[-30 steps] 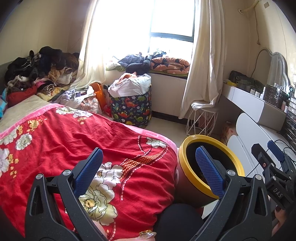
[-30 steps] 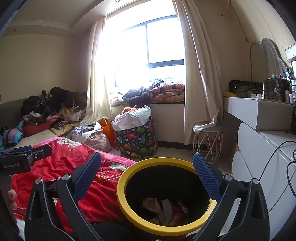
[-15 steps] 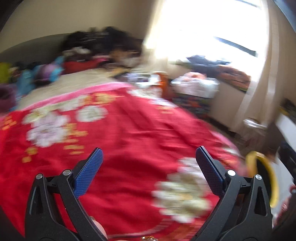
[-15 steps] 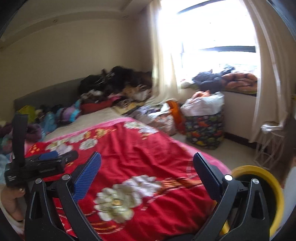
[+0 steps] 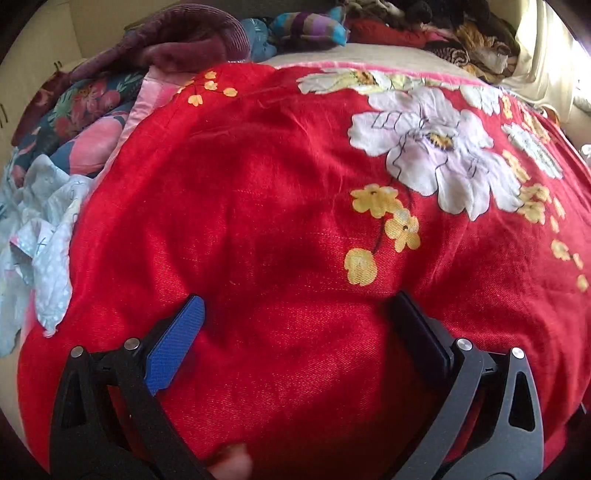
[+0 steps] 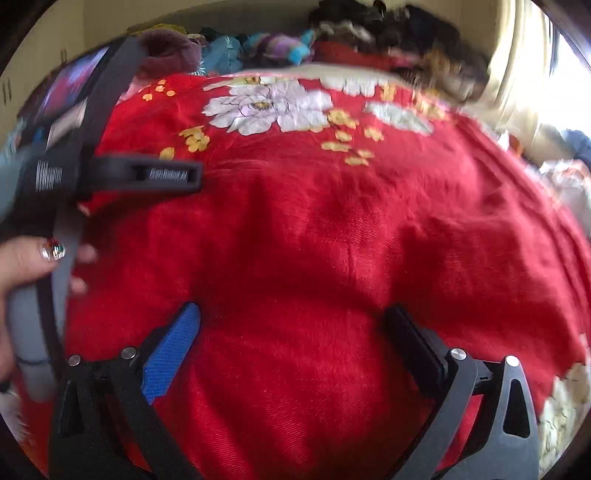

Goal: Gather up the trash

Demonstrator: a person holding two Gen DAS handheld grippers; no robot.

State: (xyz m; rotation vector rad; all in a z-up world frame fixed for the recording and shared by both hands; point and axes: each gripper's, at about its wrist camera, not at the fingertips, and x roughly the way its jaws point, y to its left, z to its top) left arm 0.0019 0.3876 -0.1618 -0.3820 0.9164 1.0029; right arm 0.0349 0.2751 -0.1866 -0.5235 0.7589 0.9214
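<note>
Both views look down at a red floral blanket (image 5: 280,192) on the bed; it also fills the right wrist view (image 6: 332,229). My left gripper (image 5: 295,325) is open and empty, close above the blanket. My right gripper (image 6: 293,332) is open and empty, also close above it. The left gripper's black body (image 6: 122,173), held by a hand, shows at the left of the right wrist view. No trash and no bin show in either view.
Crumpled clothes and bedding (image 5: 48,206) lie along the blanket's left side. A pile of clothes (image 5: 424,22) lines the far side of the bed. A curtain (image 6: 517,74) hangs at the far right.
Both grippers have swung left from the yellow-rimmed bin and window down onto the bed. The bin has left both views. Both stay open.
</note>
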